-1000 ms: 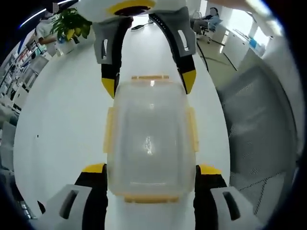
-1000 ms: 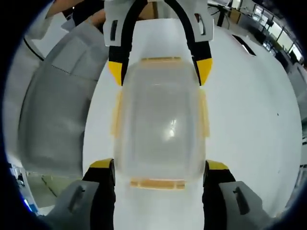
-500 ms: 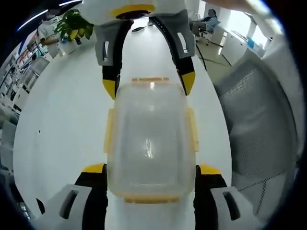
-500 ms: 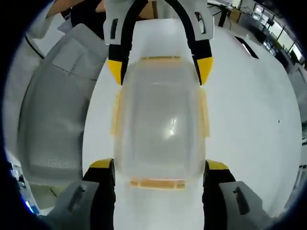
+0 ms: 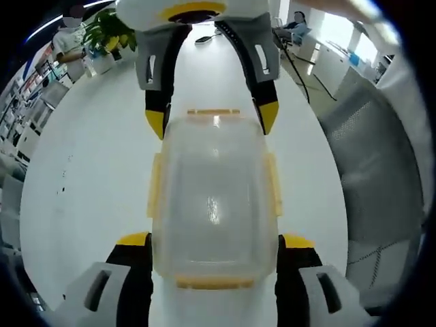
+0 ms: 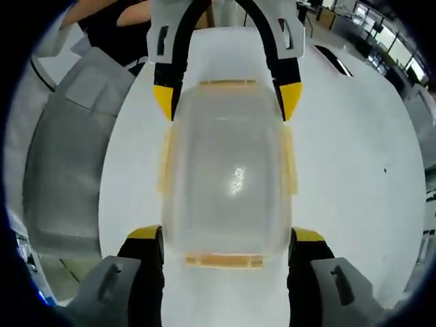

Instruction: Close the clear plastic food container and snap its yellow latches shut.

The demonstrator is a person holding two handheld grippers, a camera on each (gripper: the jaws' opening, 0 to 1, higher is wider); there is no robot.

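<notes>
The clear plastic container (image 5: 212, 197) with its lid on is held end to end between both grippers over a white table (image 5: 88, 191). Yellow latches (image 5: 155, 184) run along its sides and ends and lie flat against it. In the left gripper view my left gripper (image 5: 216, 240) is shut on the near end, and the right gripper (image 5: 211, 119) reaches in from the top onto the far end. In the right gripper view the container (image 6: 228, 177) sits the same way: my right gripper (image 6: 225, 235) clamps the near end and the left gripper (image 6: 225, 97) the far end.
A grey mesh chair (image 5: 381, 177) stands at the table's edge, also seen as the chair (image 6: 61, 157) in the right gripper view. A potted plant (image 5: 109, 37) and a person (image 5: 68, 41) are at the far end. A person's arm (image 6: 116, 13) shows behind the table.
The table, chair and room have slid behind the container in both views, while the container keeps its place between the jaws. Both grips are unchanged.
</notes>
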